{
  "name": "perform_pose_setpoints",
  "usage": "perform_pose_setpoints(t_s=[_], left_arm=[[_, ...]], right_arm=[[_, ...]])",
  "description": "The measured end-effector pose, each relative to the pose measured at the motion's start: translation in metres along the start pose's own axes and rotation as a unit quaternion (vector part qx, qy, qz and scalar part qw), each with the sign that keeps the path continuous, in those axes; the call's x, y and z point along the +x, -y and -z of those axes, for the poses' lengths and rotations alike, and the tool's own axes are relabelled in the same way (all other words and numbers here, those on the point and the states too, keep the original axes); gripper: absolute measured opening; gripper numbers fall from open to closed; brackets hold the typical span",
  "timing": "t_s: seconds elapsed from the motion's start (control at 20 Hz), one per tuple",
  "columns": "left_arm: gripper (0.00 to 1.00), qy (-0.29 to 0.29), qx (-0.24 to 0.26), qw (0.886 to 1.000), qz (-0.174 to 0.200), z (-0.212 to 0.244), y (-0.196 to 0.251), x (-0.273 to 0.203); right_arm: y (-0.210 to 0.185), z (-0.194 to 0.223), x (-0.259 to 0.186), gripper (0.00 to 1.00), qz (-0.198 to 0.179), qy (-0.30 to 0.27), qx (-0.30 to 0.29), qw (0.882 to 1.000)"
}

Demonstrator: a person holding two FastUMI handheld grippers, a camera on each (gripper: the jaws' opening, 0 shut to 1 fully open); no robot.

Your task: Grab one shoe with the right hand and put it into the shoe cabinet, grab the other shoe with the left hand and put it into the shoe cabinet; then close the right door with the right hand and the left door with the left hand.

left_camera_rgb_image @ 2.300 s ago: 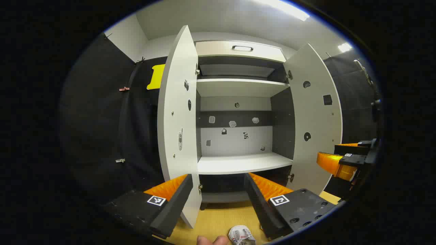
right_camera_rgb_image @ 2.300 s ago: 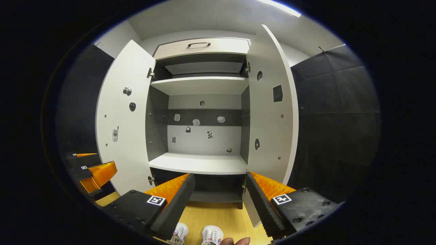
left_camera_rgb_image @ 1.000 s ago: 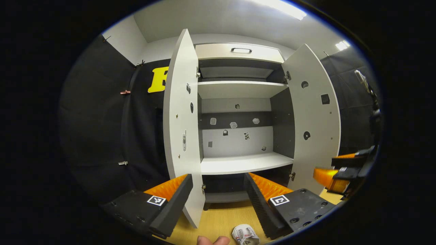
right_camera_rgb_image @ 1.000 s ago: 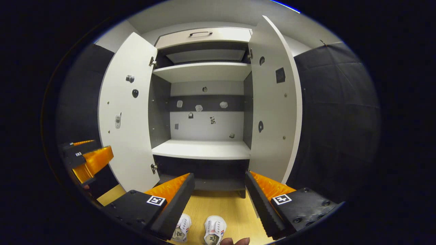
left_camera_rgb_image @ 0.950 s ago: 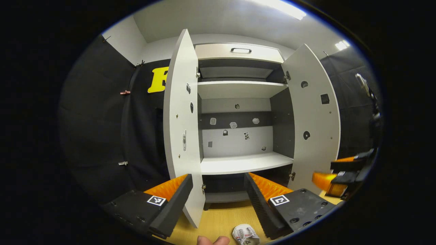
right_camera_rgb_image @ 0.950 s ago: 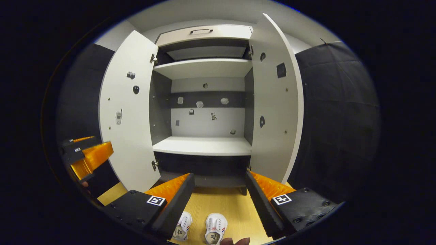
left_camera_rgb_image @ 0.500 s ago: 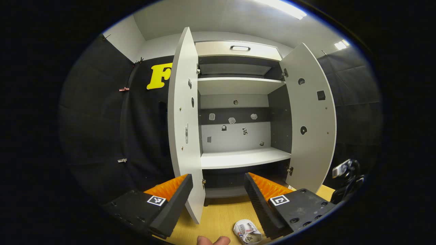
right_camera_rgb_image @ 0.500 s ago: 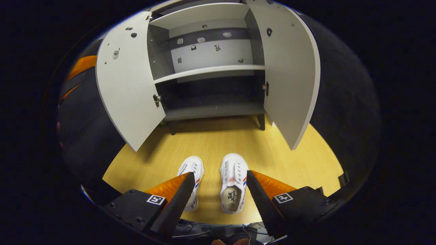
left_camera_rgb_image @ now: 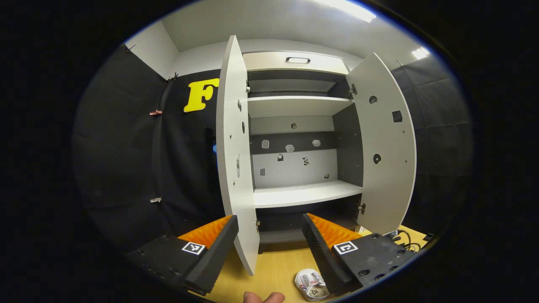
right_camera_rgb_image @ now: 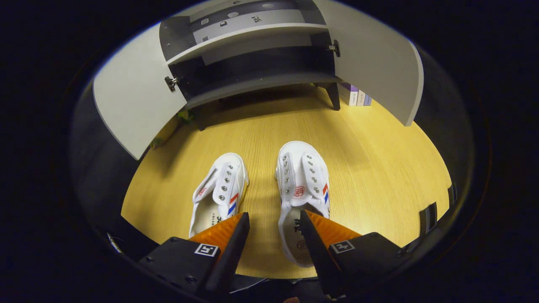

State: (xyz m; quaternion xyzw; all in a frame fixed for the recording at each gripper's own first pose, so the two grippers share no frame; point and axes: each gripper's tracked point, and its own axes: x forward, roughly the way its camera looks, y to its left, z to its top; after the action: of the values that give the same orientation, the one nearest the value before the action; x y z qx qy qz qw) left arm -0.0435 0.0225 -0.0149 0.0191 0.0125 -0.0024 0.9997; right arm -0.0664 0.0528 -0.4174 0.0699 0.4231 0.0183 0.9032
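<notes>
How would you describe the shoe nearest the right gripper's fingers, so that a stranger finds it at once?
Start at the open cabinet and come forward over the wooden floor to two white shoes. Take the right shoe, partly under the right gripper. Unlike the left shoe, it lies straight, its heel between the fingers.

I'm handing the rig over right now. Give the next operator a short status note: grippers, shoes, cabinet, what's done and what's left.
Right gripper: open, low over the right shoe, one finger over its heel opening, not gripping.
Left gripper: open, holding nothing, facing the shoe cabinet.
Both shoes lie side by side on the wooden floor, toes toward the cabinet; left shoe untouched.
Left door and right door open.
Done: nothing stowed.
Left: both shoes in, then close both doors.
</notes>
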Motion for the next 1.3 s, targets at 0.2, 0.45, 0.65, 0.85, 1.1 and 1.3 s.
perform_pose_setpoints(t_s=[0.2,0.45,0.65,0.85,1.1,1.3], left_arm=[[0.95,-0.006,0.004,1.0,0.01,0.004,0.003,0.003],[0.95,-0.015,0.004,1.0,0.005,0.006,0.0,0.009],[0.95,-0.011,0.012,1.0,0.003,0.005,-0.002,0.014],[0.95,-0.015,0.014,1.0,-0.001,0.007,-0.004,0.016],[0.95,-0.006,0.006,1.0,-0.006,0.003,-0.007,0.018],[0.95,-0.005,0.002,1.0,-0.009,0.005,-0.009,0.016]], right_arm=[[0.006,0.0,0.028,0.74,0.035,0.022,-0.004,0.999],[0.017,-0.008,0.052,0.48,0.073,0.049,0.002,0.996],[0.01,-0.014,0.057,0.12,0.04,0.047,0.026,0.998],[0.011,-0.023,0.053,0.05,0.024,0.052,0.023,0.998],[0.021,-0.053,0.025,0.05,0.003,0.083,0.059,0.995],[0.022,-0.079,-0.008,0.05,-0.009,0.113,0.044,0.993]])
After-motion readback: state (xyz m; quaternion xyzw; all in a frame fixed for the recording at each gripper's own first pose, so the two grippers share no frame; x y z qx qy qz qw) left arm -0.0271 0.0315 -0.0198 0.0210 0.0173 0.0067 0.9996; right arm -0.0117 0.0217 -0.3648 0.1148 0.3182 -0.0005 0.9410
